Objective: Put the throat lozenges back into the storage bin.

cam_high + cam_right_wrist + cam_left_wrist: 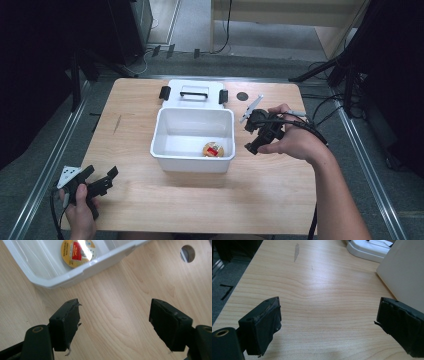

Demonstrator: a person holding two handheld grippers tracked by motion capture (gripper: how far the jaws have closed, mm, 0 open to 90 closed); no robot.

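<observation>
Bin [170,127], white plastic, sits mid-table [200,200] with its lid [192,95] lying just behind it; a round gold tin [213,149] with a red label rests on the bin floor near its right front corner. I see my left gripper [102,181] released, jaws wide apart over bare wood near the table's front left corner. My right gripper [256,140] is also released, empty, just right of the bin.

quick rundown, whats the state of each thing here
white plastic box: open, upright on the table
white lid with black latches: off, flat behind the box
round gold tin with red label: lying inside the box
left hand-held gripper: open, holding nothing
right hand-held gripper: open, holding nothing
</observation>
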